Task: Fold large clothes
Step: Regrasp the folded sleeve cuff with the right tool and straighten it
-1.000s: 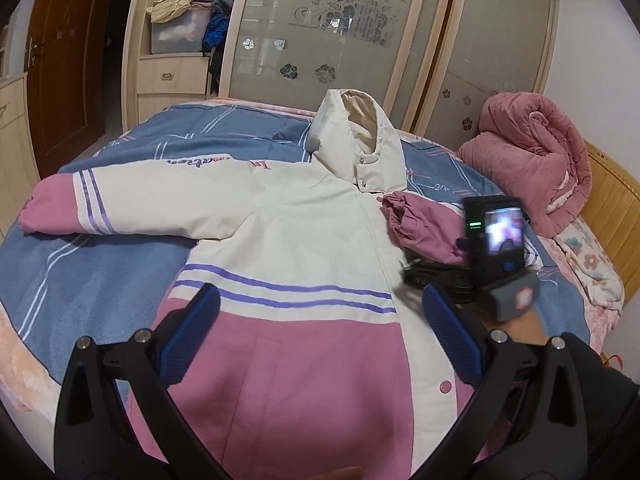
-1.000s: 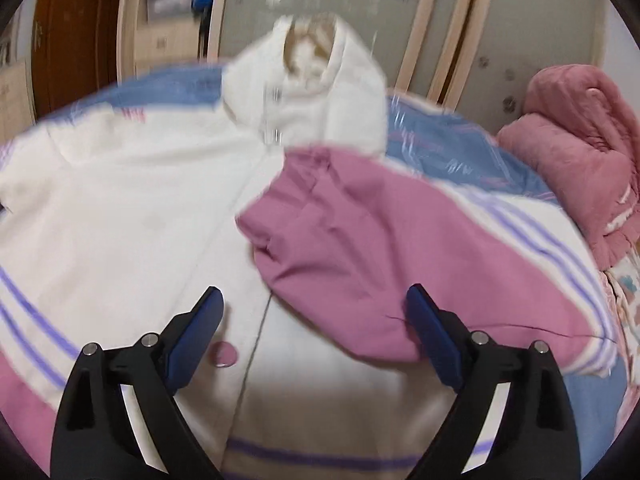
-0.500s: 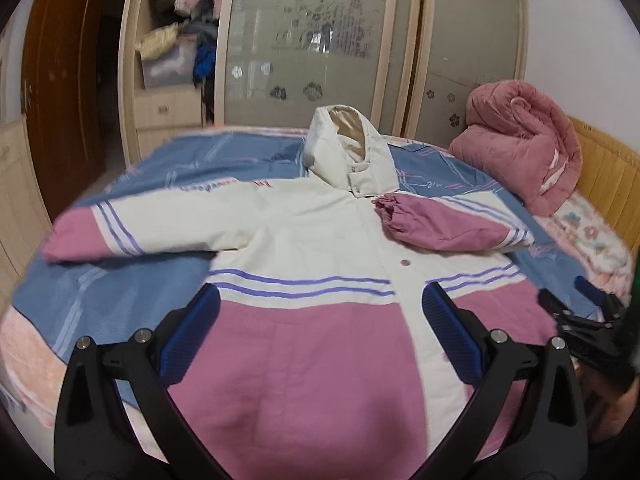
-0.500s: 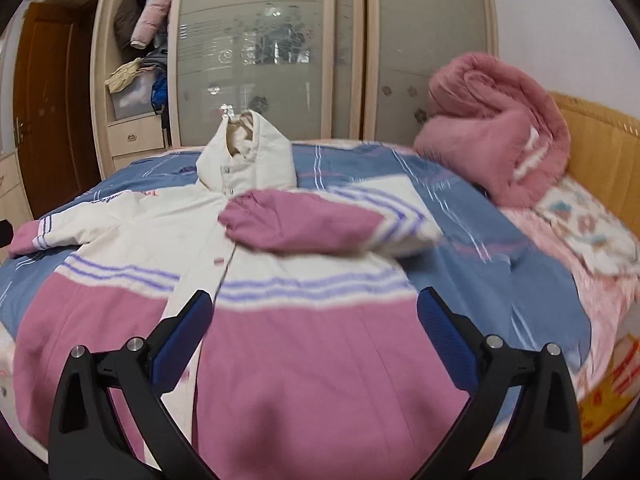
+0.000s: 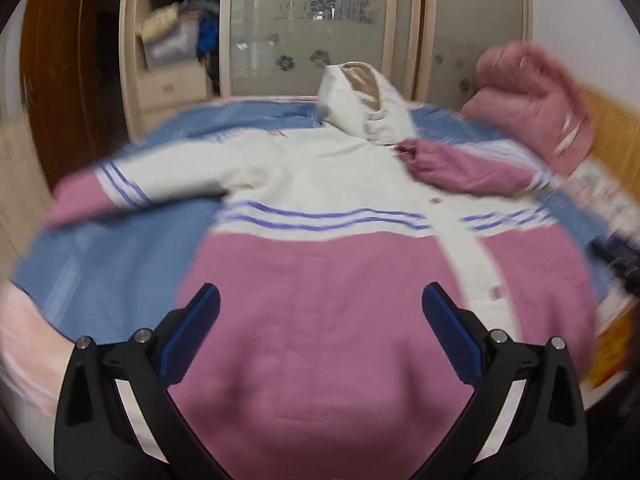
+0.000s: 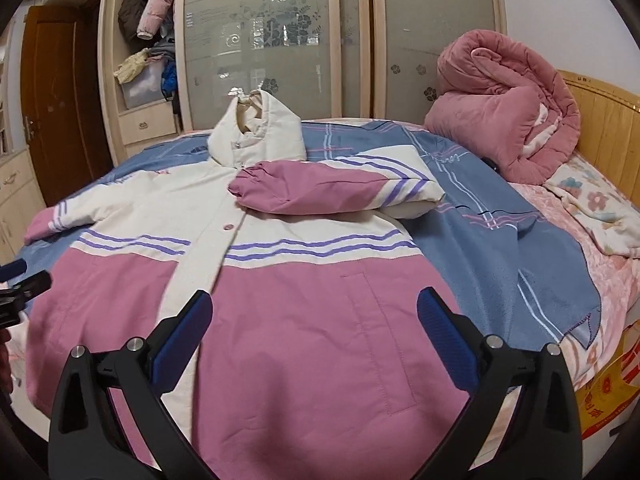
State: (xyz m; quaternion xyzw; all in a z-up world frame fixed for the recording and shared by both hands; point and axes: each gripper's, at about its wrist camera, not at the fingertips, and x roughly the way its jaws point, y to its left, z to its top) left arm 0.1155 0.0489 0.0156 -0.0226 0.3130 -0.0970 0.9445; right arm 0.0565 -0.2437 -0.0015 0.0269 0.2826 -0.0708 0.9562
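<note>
A large cream and pink hooded jacket (image 5: pixel 320 280) (image 6: pixel 280 300) with purple stripes lies front up on the bed. Its right sleeve (image 6: pixel 320 192) is folded across the chest, the pink cuff near the collar. Its left sleeve (image 5: pixel 132 184) lies stretched out to the left. My left gripper (image 5: pixel 320 328) is open and empty above the pink hem. My right gripper (image 6: pixel 314 328) is open and empty above the hem's right half. The left gripper's tip (image 6: pixel 16 280) shows at the left edge of the right wrist view.
A blue striped blanket (image 6: pixel 500 240) covers the bed. A rolled pink quilt (image 6: pixel 508 108) lies at the far right by the wooden headboard (image 6: pixel 600 128). A wardrobe with frosted sliding doors (image 6: pixel 280 40) and open shelves stands behind the bed.
Both grippers have pulled back from the folded right sleeve toward the jacket's hem. The right sleeve stays folded on the chest. The left wrist view is now blurred by motion.
</note>
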